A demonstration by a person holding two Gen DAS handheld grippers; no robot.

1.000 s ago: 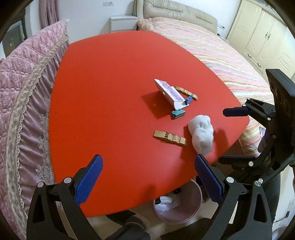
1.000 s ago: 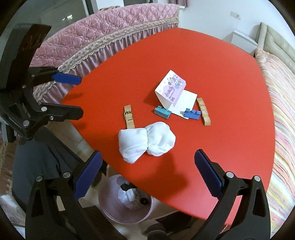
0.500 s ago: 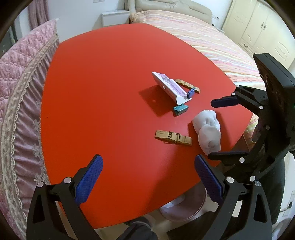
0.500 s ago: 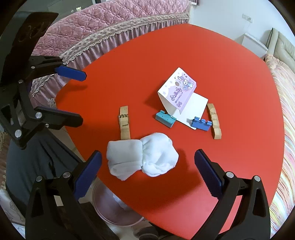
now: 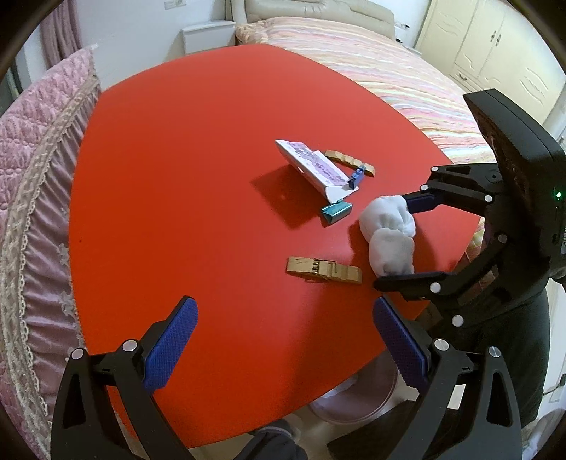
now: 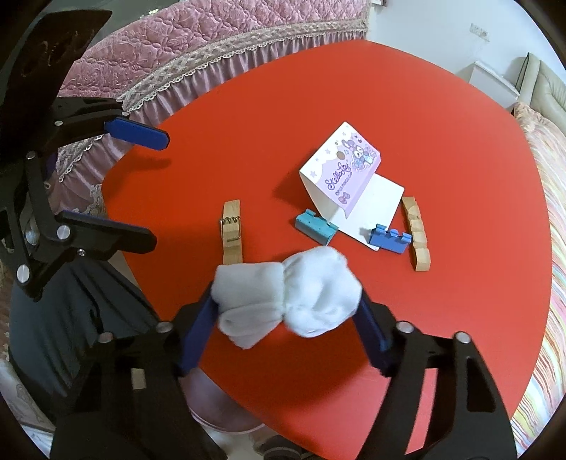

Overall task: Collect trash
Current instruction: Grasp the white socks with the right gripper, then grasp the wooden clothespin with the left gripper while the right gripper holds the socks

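A crumpled white tissue wad (image 6: 286, 286) lies on the red table (image 6: 406, 106) near its front edge. My right gripper (image 6: 286, 311) has its blue pads on both ends of the wad, closing around it; it also shows in the left wrist view (image 5: 410, 240) around the wad (image 5: 389, 237). My left gripper (image 5: 283, 339) is open and empty above the table's near edge, and shows at left in the right wrist view (image 6: 131, 187). A pink bin (image 5: 357, 400) stands on the floor below the table edge.
On the table lie a folded purple-and-white card (image 6: 348, 184), a teal clip (image 6: 315, 226), a blue clip (image 6: 389, 239), a wooden clothespin (image 6: 231, 230) and a wooden strip (image 6: 417, 233). A pink quilted sofa (image 6: 212, 32) and a striped bed (image 5: 389, 70) flank the table.
My right gripper moved forward onto the tissue wad and its jaws narrowed around it. My left gripper shifted a little over the table and stayed open.
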